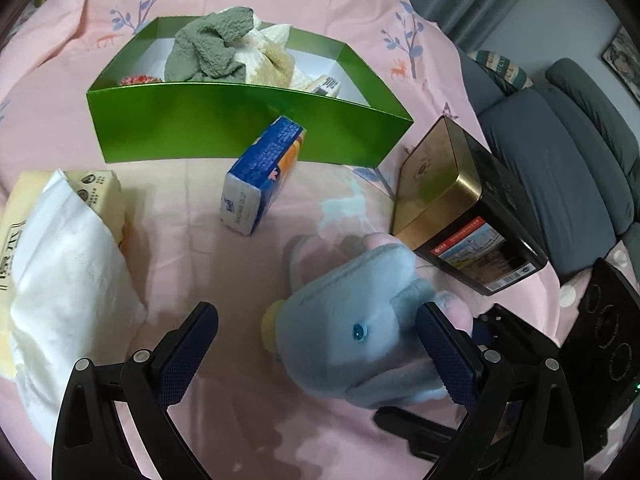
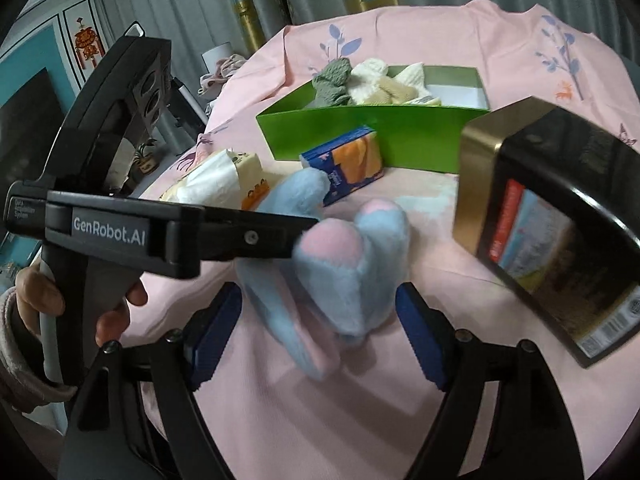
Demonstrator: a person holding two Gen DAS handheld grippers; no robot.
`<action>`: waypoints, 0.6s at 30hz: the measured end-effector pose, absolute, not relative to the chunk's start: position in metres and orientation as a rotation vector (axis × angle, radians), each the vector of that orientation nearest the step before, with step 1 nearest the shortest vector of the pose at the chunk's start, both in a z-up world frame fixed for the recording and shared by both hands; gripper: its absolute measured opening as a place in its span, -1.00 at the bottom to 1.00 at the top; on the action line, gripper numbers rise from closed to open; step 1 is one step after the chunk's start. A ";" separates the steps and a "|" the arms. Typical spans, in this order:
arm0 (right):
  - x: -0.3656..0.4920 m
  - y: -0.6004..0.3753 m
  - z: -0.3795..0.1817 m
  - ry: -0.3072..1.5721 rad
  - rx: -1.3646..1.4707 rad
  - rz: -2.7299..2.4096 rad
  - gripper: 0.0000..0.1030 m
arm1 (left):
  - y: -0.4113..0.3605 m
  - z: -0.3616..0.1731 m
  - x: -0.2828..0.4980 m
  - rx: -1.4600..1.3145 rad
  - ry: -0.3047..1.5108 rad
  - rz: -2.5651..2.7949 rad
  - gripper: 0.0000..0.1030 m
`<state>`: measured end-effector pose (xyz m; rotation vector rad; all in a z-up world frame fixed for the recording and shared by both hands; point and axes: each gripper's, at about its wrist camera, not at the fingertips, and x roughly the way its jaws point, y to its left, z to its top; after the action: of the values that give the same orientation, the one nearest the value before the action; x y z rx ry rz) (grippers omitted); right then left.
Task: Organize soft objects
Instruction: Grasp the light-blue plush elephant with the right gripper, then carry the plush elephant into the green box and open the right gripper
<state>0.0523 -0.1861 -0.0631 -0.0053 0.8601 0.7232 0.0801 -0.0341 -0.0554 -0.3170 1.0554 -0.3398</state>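
Observation:
A light blue plush toy (image 1: 352, 320) with pink paws and a blue eye lies on the pink sheet. My left gripper (image 1: 316, 314) is open around it. Its right finger (image 1: 444, 352) rests against the toy's side and its left finger (image 1: 192, 344) stands well clear. My right gripper (image 2: 318, 294) is open too, with the plush toy (image 2: 340, 264) between its blue pads and a gap on each side. A green box (image 1: 240, 120) farther back holds a grey-green cloth (image 1: 208, 48) and cream towels.
A blue and orange tissue pack (image 1: 260, 172) stands before the box. A yellow tissue pack (image 1: 60, 240) with white tissue pulled out lies left. A gold and black tin (image 1: 456, 204) stands right. A hand (image 2: 36, 296) grips the left tool's handle.

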 end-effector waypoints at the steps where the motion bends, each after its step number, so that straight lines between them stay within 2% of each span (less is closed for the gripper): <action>1: 0.054 -0.184 -0.064 0.858 -0.009 0.720 0.53 | -0.035 -0.056 0.080 -0.314 1.051 -0.346 0.92; 2: 0.056 -0.183 -0.065 0.859 -0.015 0.717 0.53 | -0.035 -0.056 0.079 -0.310 1.045 -0.354 0.92; 3: 0.057 -0.182 -0.066 0.861 -0.019 0.714 0.49 | -0.036 -0.057 0.079 -0.313 1.044 -0.362 0.81; 4: 0.058 -0.182 -0.066 0.859 -0.018 0.714 0.43 | -0.037 -0.058 0.079 -0.319 1.047 -0.373 0.59; 6: 0.060 -0.184 -0.067 0.857 -0.011 0.711 0.36 | -0.038 -0.062 0.080 -0.341 1.059 -0.396 0.48; 11: 0.055 -0.185 -0.065 0.839 -0.014 0.698 0.22 | -0.040 -0.058 0.073 -0.330 1.037 -0.384 0.43; 18: 0.047 -0.183 -0.040 0.756 -0.026 0.710 0.20 | -0.038 -0.025 0.062 -0.275 0.945 -0.363 0.42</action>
<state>0.0468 -0.1831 -0.0399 -0.0256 0.7561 0.7095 0.0615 -0.0382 -0.0253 -0.2745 0.9453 -0.3627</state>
